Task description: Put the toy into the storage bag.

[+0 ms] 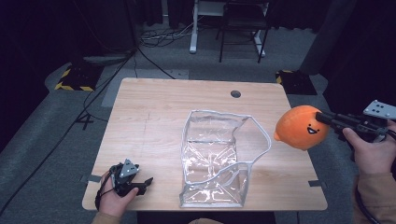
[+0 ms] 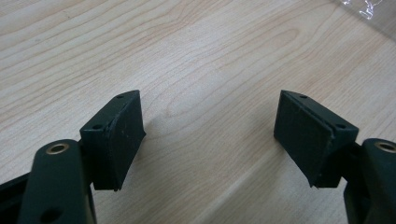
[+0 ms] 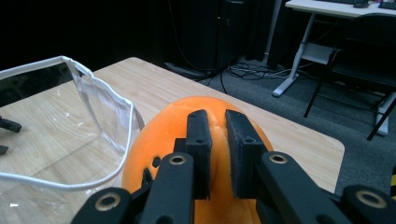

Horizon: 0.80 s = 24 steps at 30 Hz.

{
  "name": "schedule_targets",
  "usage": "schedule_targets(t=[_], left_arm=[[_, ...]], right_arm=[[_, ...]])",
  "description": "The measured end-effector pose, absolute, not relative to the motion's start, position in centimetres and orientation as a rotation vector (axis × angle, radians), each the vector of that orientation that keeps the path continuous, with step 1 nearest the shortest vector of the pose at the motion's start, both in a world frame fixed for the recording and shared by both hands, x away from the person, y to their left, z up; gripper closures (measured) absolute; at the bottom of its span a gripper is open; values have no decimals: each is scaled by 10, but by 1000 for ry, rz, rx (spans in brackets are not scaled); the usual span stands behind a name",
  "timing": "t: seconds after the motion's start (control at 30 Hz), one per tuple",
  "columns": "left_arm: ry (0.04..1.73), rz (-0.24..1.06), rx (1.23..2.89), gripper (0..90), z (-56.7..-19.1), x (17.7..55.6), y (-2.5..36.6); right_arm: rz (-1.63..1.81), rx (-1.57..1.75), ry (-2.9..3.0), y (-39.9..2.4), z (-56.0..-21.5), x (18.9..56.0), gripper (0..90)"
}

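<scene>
At the table's (image 1: 154, 102) 3 o'clock edge, the orange plush toy (image 1: 299, 128) is pinched by the right gripper (image 1: 324, 117), clear bag (image 1: 217, 154) at its 9 o'clock.

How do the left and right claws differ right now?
The left claw has its jaws spread wide with nothing between them; the right claw pinches a fold of the orange plush toy. The left rests low at the table near edge; the right hangs raised off the right edge. Both are black and hand-held.
</scene>
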<state>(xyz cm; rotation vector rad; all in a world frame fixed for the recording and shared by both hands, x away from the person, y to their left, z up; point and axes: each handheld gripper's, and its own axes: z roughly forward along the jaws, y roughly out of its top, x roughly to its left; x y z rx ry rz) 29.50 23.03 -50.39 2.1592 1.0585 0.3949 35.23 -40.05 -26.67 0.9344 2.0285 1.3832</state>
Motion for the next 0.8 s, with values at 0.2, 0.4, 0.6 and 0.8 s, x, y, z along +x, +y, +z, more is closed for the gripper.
schedule_targets(t=[0.2,0.4,0.6,0.8], left_arm=[[1056,394,2161,246,-504,295,231],[1052,392,2159,251,-504,296,231],[1055,394,2158,253,-504,296,231],[1055,395,2158,255,-504,295,231]], right_arm=[[1390,894,2030,-392,-256,353,806],[1411,850,2045,-377,-245,355,807],[1433,801,2074,-358,-239,359,807],[1459,745,2107,-334,-233,364,807]])
